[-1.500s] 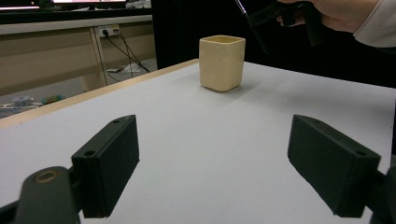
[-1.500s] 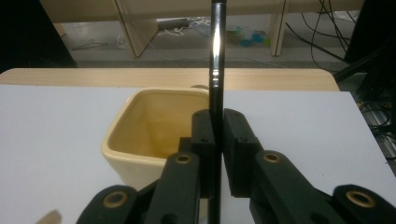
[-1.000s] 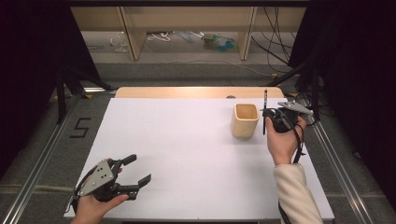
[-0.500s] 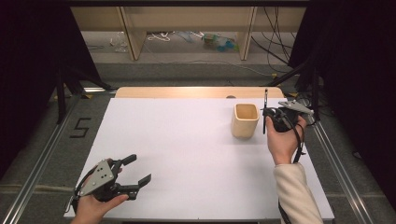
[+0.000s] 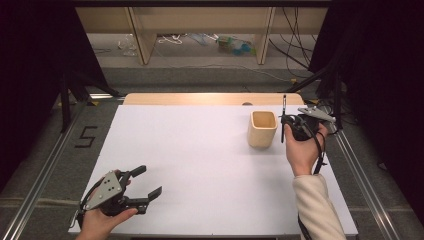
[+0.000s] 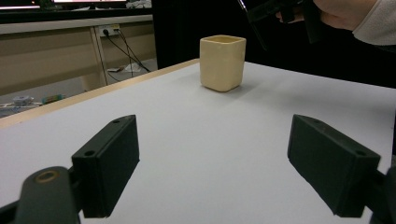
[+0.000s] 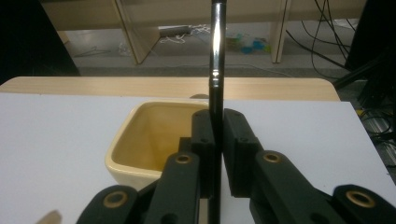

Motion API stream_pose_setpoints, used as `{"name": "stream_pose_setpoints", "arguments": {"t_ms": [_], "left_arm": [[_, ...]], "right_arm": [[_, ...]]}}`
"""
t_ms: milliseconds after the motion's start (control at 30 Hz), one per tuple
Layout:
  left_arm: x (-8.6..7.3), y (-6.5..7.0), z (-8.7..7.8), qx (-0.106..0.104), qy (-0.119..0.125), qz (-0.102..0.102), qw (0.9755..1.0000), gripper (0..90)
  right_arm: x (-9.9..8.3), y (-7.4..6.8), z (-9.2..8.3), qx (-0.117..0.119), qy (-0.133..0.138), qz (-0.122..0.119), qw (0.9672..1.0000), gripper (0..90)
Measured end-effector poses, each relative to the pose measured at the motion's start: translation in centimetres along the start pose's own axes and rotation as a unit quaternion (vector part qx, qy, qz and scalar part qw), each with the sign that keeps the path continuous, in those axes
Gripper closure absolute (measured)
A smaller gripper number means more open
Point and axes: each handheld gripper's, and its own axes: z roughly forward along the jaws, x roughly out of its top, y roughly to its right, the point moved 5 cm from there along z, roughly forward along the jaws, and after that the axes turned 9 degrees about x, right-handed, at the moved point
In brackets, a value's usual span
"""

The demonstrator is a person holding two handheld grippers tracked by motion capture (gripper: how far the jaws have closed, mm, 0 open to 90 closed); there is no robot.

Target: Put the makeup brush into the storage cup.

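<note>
White board covers the bench [image 5: 200, 150], with a strip of pale wood along its far edge and a dark room all round; beyond it stand light wooden shelf legs and loose cables on the floor

At about 2 o'clock on the bench stands a cream square cup [image 5: 262, 128], upright and open-topped. Just to its right, toward 3 o'clock, the right gripper [image 5: 286, 121] holds a thin black brush [image 5: 283, 117] upright. In the right gripper view the jaws are pressed together on the brush [image 7: 215, 70] partway along its handle, with the cup [image 7: 149, 135] sitting just behind and left of them. A bright metal band rings the brush above the grip

Judging by its looks, the brush is light, stiff and slender, and its glossy handle is likely a bit slippery, so it could pivot or slide between flat pads if knocked. A hold on the plain black handle below the metal band, as here, seems the sensible place; the top end is cropped, so I cannot tell whether bristles are there. The cup looks rigid and smooth, probably ceramic or plastic, light enough to tip if the brush catches its rim

Down at 7 o'clock the left gripper [image 5: 145, 185] rests low near the bench edge, its jaws wide apart with nothing between them; the left gripper view looks across bare bench to the cup [image 6: 222, 62]

For writing, a dark figure 5 [image 5: 86, 136] is marked on the floor at 9 o'clock, left of the bench. No brand or label can be read on the brush or cup
</note>
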Motion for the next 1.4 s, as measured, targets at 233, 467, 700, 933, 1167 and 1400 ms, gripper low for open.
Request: {"name": "stream_pose_setpoints", "arguments": {"t_ms": [233,467,700,933,1167,1400], "left_arm": [[0.03,0.03,0.07,-0.002,0.005,-0.002,1.0000,16.5],[0.03,0.03,0.06,-0.002,0.005,-0.002,1.0000,16.5],[0.01,0.01,0.01,0.000,0.001,0.000,1.0000,16.5],[0.03,0.04,0.06,-0.002,0.005,-0.002,1.0000,16.5],[0.03,0.03,0.06,-0.002,0.005,-0.002,1.0000,16.5],[0.03,0.03,0.06,-0.002,0.005,-0.003,1.0000,16.5]], "right_arm": [[0.17,-0.10,0.03,0.001,0.002,-0.003,1.0000,84.1],[0.34,-0.19,0.08,0.001,0.004,-0.004,1.0000,84.1],[0.43,-0.26,0.13,0.001,0.006,-0.001,1.0000,84.1],[0.62,-0.35,0.23,0.003,0.007,-0.006,1.0000,84.1],[0.85,-0.55,0.27,0.005,0.010,-0.004,0.9999,84.1],[0.98,-0.54,0.43,0.009,0.020,-0.008,0.9997,84.1]]}}
